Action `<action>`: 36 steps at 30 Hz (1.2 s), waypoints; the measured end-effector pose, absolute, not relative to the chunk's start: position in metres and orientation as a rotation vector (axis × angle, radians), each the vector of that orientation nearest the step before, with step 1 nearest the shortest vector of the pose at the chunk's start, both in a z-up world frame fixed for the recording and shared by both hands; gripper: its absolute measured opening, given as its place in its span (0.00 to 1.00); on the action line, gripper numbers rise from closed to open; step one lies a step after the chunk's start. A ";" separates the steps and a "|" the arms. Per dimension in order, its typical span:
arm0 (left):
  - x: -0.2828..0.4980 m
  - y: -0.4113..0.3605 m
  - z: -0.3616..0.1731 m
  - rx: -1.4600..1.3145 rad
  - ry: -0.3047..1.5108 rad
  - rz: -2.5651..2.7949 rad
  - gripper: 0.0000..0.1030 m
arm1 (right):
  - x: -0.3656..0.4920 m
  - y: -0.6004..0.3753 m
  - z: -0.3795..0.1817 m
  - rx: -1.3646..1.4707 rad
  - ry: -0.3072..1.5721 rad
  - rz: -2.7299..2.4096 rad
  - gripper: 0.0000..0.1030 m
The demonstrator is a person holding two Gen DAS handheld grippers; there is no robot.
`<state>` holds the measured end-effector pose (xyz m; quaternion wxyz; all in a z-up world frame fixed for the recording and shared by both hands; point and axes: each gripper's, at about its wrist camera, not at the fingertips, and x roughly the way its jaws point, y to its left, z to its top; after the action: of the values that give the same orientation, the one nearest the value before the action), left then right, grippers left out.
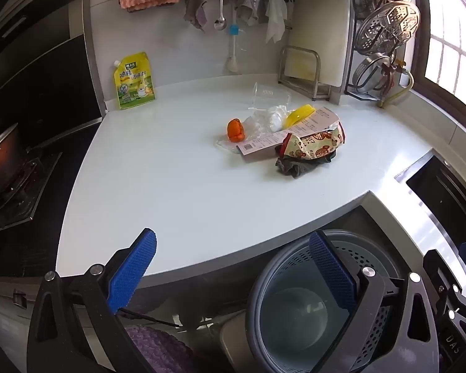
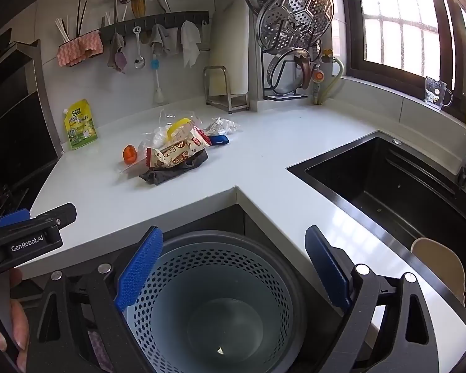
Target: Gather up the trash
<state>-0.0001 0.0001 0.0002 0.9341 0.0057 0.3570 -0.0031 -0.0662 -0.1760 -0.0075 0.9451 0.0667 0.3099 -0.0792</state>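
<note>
A heap of trash lies on the white counter point(image 1: 171, 180): a printed snack bag point(image 1: 313, 144) point(image 2: 177, 152) over a dark rag point(image 1: 298, 166) point(image 2: 171, 172), a long receipt point(image 1: 282, 138), an orange piece point(image 1: 235, 130) point(image 2: 129, 154), clear plastic wrap point(image 1: 264, 121), a yellow lid point(image 1: 301, 114) point(image 2: 178, 124), a clear cup point(image 1: 268, 93), crumpled paper point(image 2: 222, 126) and a blue item point(image 2: 219, 139). A grey perforated bin point(image 1: 295, 307) point(image 2: 211, 304) stands below the counter's inner corner. My left gripper point(image 1: 233, 270) and right gripper point(image 2: 234, 267) hang open, well short of the heap, nothing between their fingers.
A yellow-green pouch point(image 1: 133, 80) point(image 2: 79, 124) leans on the back wall. A stove with a pan point(image 1: 0, 158) is at the left, a black sink point(image 2: 397, 186) at the right. A cutting-board stand point(image 1: 304, 74) and a steamer rack point(image 2: 292, 37) occupy the back corner. A hand point(image 2: 15, 317) shows at lower left.
</note>
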 end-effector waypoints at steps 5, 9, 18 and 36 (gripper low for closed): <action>-0.001 -0.001 0.001 0.015 0.727 -0.010 0.94 | -0.064 -0.175 -0.003 0.136 0.634 -0.159 0.86; -0.001 0.000 0.000 0.016 0.725 -0.014 0.94 | -0.068 -0.172 0.001 0.129 0.625 -0.160 0.86; -0.004 0.006 0.001 0.019 0.723 -0.010 0.94 | -0.065 -0.174 0.002 0.119 0.622 -0.156 0.86; 0.001 0.006 -0.001 0.010 0.735 0.000 0.94 | -0.062 -0.172 0.001 0.110 0.630 -0.156 0.86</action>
<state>0.0008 0.0058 -0.0014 0.9333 0.0048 0.3591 0.0001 -0.0622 -0.1717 0.0008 0.9463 0.0541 0.3093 -0.0766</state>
